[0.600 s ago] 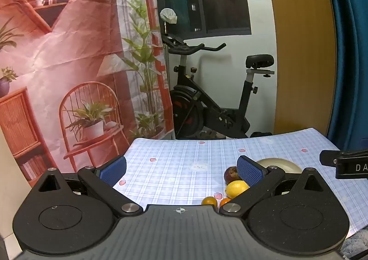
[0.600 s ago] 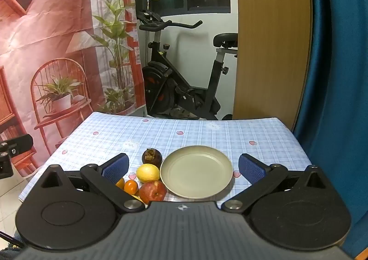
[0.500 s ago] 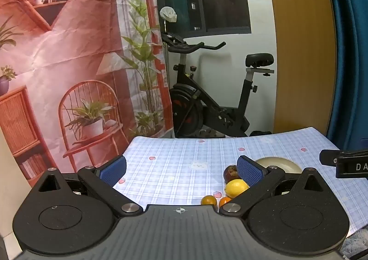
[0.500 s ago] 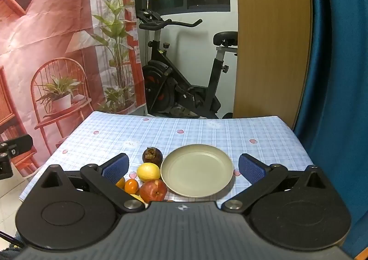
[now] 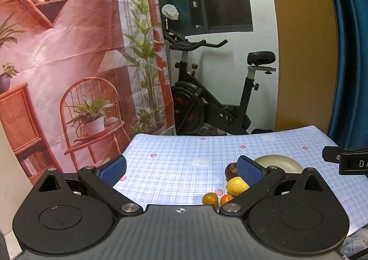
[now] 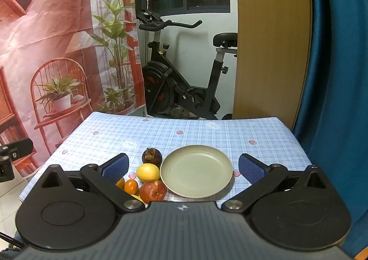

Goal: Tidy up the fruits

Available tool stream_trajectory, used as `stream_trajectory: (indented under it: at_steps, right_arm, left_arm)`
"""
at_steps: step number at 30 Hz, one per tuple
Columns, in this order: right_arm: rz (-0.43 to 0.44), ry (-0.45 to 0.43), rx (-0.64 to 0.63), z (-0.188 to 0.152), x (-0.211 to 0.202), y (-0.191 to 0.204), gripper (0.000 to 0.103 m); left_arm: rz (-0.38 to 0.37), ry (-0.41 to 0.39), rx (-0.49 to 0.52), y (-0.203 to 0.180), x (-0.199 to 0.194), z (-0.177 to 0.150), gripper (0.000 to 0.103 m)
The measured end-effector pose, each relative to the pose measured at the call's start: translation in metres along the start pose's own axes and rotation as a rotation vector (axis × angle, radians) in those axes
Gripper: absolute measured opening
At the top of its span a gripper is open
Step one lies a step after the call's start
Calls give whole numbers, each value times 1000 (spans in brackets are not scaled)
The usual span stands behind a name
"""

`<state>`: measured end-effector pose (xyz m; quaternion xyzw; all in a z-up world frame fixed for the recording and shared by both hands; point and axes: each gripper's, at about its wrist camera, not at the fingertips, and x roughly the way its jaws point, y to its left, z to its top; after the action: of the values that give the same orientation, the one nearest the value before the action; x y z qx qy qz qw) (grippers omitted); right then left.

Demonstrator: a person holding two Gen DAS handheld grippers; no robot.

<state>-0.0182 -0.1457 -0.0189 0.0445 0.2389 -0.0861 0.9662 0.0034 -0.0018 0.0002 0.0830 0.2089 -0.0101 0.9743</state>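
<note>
My left tongs (image 5: 181, 173) and right tongs (image 6: 184, 167): both spread wide, nothing between pads, hovering above tabletop (image 6: 207, 131) with blue checked cloth. Round beige plate (image 6: 196, 177) bare. Fruits clustered just left of plate: dark purple mangosteen (image 6: 151, 156), yellow lemon (image 6: 148, 172), red apple (image 6: 153, 191), small orange tangerines (image 6: 131, 185). Judgement: no fruit moved yet. Advice to self: take apple first, nearest plate; centre pads on widest part, close gently, avoid nudging lemon.
</note>
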Motion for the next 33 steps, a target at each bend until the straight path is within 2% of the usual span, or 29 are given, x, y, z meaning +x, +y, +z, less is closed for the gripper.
stream_trajectory:
  at_steps: [33]
  right_arm:
    - [-2, 0, 1, 0, -7, -1, 103]
  left_arm:
    - [-11, -5, 2, 1, 0, -2, 103]
